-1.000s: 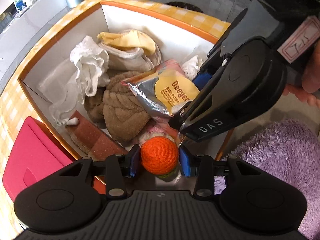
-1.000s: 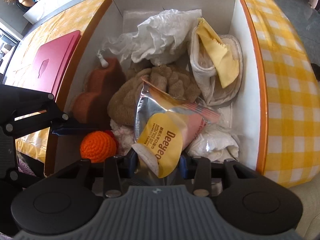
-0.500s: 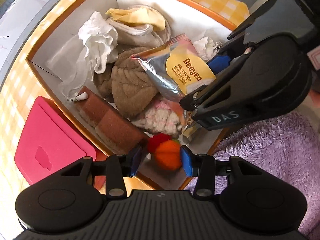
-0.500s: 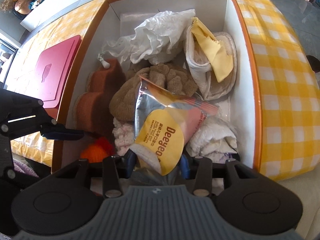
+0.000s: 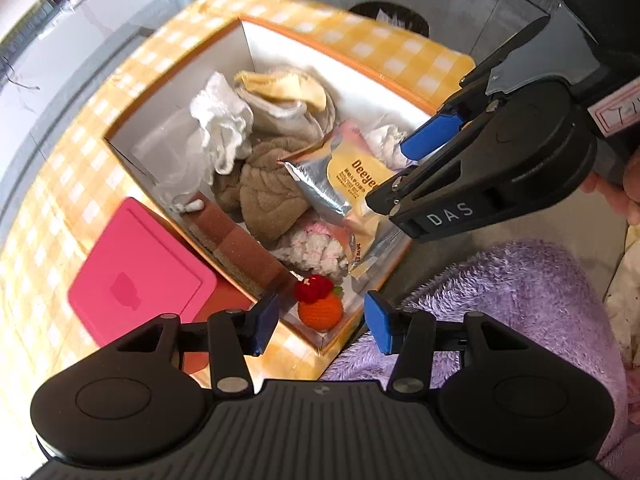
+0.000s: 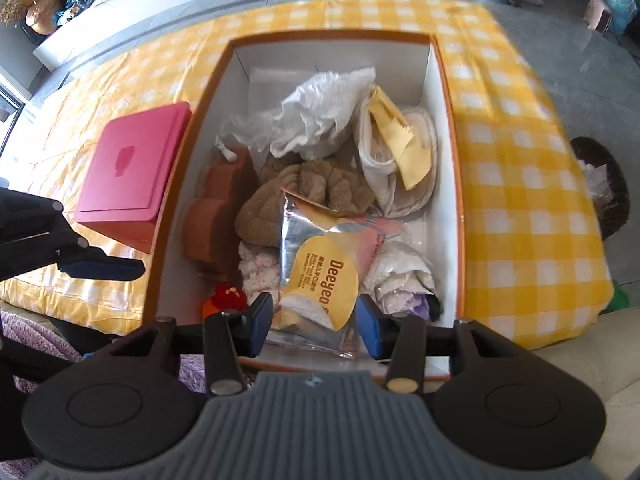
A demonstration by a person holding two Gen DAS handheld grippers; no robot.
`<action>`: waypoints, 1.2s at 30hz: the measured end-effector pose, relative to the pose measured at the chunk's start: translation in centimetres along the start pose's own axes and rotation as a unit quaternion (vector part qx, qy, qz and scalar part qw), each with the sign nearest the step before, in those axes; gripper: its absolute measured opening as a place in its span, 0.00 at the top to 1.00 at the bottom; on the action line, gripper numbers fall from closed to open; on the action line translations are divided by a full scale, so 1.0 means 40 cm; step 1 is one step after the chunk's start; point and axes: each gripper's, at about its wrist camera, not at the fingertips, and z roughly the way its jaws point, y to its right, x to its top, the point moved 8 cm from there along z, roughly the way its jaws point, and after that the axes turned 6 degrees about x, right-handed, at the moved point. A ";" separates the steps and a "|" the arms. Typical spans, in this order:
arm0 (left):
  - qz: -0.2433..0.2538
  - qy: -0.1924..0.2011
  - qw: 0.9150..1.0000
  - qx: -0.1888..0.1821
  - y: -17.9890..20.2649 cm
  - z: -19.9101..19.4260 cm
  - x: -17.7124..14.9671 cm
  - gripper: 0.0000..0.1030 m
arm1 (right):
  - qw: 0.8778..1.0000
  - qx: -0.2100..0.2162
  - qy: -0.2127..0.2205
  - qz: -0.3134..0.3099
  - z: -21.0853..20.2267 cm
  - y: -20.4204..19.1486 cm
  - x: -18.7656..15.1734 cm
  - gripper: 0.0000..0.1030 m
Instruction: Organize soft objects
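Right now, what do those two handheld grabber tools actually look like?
Both are matte black plastic. Each left gripper and right gripper has a ribbed grey-black body, two round black lobes, silver rivets on jointed links, and blue ribbed pads. Seen from the left camera, the right tool's side carries white letters "DAS" and a pink-edged label. No cables show.

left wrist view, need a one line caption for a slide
Open left gripper above the crocheted orange lying in a corner of the box of soft items.
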 end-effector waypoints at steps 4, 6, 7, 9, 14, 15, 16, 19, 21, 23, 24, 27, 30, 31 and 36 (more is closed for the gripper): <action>-0.005 0.023 1.000 0.010 0.002 -0.055 -0.019 0.43 | 1.000 -0.009 0.017 -0.005 -0.052 -0.024 -0.009 0.52; -0.009 0.039 0.999 0.018 -0.001 -0.082 -0.030 0.44 | 0.999 -0.014 0.028 -0.008 -0.081 -0.037 -0.015 0.49; -0.012 0.049 0.998 0.023 -0.003 -0.101 -0.036 0.44 | 0.999 -0.016 0.034 -0.010 -0.096 -0.045 -0.019 0.48; -0.017 0.075 0.997 0.032 -0.008 -0.139 -0.051 0.44 | 0.999 -0.020 0.048 -0.012 -0.129 -0.060 -0.027 0.46; -0.060 0.159 0.984 0.055 -0.036 -0.257 -0.104 0.44 | 0.993 -0.039 0.111 -0.035 -0.212 -0.114 -0.048 0.33; -0.071 0.179 0.980 0.058 -0.043 -0.282 -0.119 0.44 | 0.990 -0.042 0.128 -0.043 -0.230 -0.130 -0.053 0.30; -0.081 0.197 0.975 0.064 -0.052 -0.304 -0.134 0.44 | 0.987 -0.044 0.146 -0.051 -0.245 -0.145 -0.060 0.28; -0.116 0.254 0.954 0.108 -0.081 -0.362 -0.196 0.44 | 0.974 -0.047 0.205 -0.081 -0.293 -0.203 -0.085 0.18; -0.147 0.286 0.937 0.138 -0.099 -0.384 -0.249 0.42 | 0.961 -0.047 0.252 -0.101 -0.314 -0.244 -0.111 0.12; -0.189 0.305 0.919 0.161 -0.120 -0.393 -0.303 0.39 | 0.947 -0.051 0.295 -0.115 -0.325 -0.284 -0.143 0.10; -0.212 0.315 0.909 0.173 -0.129 -0.393 -0.334 0.35 | 0.940 -0.053 0.314 -0.119 -0.323 -0.302 -0.162 0.09; -0.257 0.326 0.886 0.208 -0.135 -0.375 -0.414 0.16 | 0.930 -0.043 0.344 -0.122 -0.293 -0.358 -0.224 0.09; -0.288 0.326 0.869 0.235 -0.140 -0.345 -0.485 0.15 | 0.925 -0.030 0.364 -0.100 -0.251 -0.399 -0.277 0.08; -0.291 0.326 0.867 0.239 -0.135 -0.331 -0.501 0.15 | 0.924 -0.027 0.370 -0.091 -0.238 -0.408 -0.291 0.07; -0.315 0.303 0.866 0.245 -0.128 -0.276 -0.584 0.14 | 0.916 -0.050 0.389 -0.080 -0.171 -0.446 -0.342 0.07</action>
